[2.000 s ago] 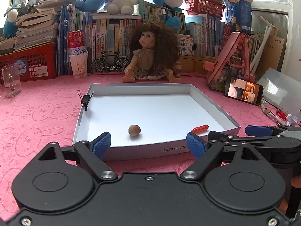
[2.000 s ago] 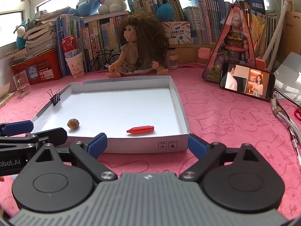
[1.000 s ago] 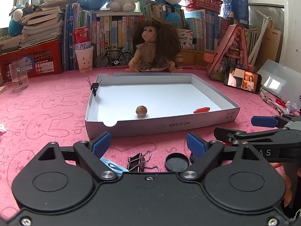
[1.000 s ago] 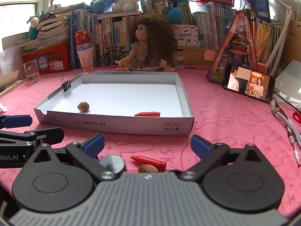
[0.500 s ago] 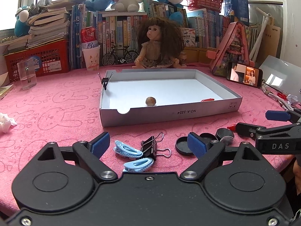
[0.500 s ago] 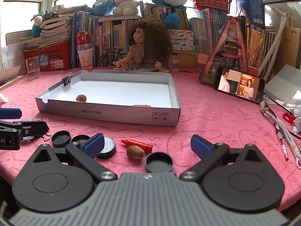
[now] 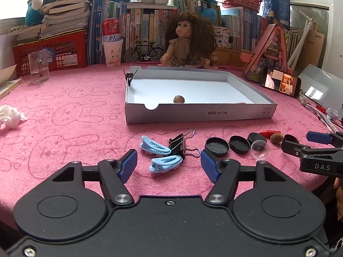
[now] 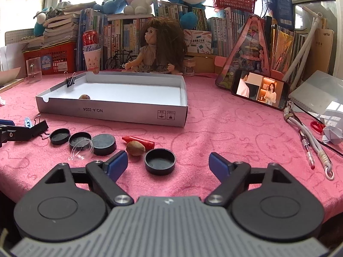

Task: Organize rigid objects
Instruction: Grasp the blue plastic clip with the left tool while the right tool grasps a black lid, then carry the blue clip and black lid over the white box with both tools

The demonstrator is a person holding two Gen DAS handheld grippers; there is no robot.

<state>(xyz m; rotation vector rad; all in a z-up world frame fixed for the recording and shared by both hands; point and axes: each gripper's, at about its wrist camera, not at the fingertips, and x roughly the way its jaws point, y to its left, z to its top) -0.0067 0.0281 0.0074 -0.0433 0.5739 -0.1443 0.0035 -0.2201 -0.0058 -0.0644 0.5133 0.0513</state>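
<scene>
A white cardboard tray (image 7: 199, 113) holds a nut (image 7: 178, 99). In front of it lie two blue clips (image 7: 154, 145), a black binder clip (image 7: 179, 144), several black caps (image 7: 216, 146), a clear cap (image 7: 260, 150), a red crayon (image 8: 138, 140) and a second nut (image 8: 134, 147). My left gripper (image 7: 169, 166) is closing, with the nearer blue clip (image 7: 166, 162) between its pads but untouched. My right gripper (image 8: 168, 165) is also closing around a black cap (image 8: 160, 161), with gaps on both sides.
A binder clip (image 7: 129, 77) is clamped on the tray's left rim. A doll (image 7: 188, 42), books and a red basket line the back. A phone (image 8: 259, 91), cables and a pen (image 8: 307, 152) lie at the right, a glass (image 7: 38, 66) and a tissue (image 7: 10, 115) at the left.
Both grippers have drawn back from the tray toward the table's near edge, so the loose clips, caps, crayon and nut now lie ahead of them. Both pairs of jaws have narrowed.
</scene>
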